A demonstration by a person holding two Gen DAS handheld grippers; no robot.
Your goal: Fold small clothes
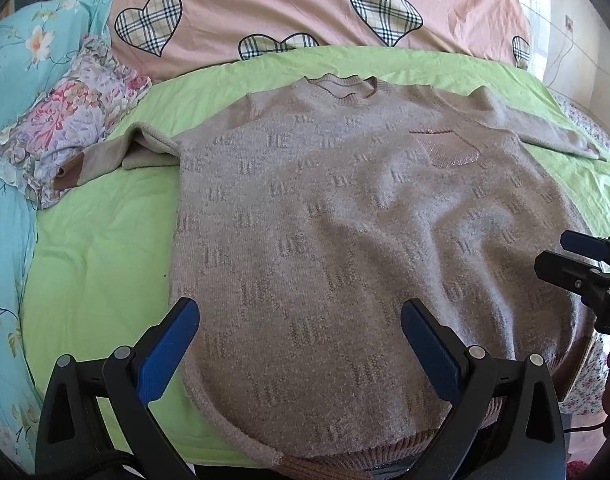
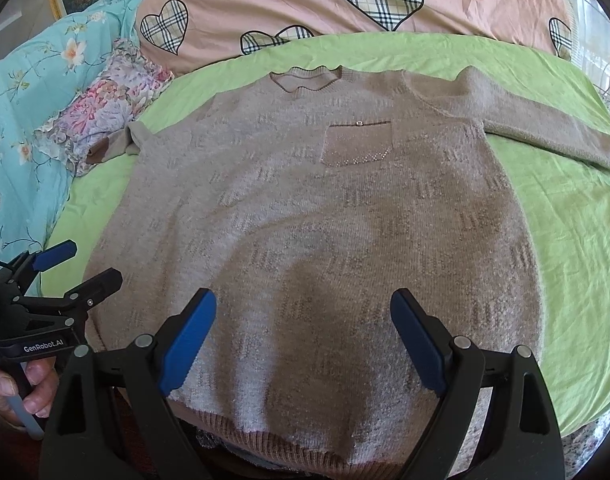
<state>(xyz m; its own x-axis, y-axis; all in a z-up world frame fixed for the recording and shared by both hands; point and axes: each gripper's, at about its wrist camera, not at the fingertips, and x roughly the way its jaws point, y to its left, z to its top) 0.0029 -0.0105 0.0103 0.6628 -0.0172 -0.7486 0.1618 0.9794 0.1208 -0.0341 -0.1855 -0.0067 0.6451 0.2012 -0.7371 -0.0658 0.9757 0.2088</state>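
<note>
Lying flat on the green sheet, the beige sweater has its collar far and hem near. Left gripper hovers over the hem's left part, jaws wide apart; right gripper hovers beside it, jaws also apart, nothing held.

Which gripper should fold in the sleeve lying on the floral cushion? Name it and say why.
Left. The left gripper hovers open over the sweater hem's left side, nearer that sleeve; the right gripper sits further right.
</note>
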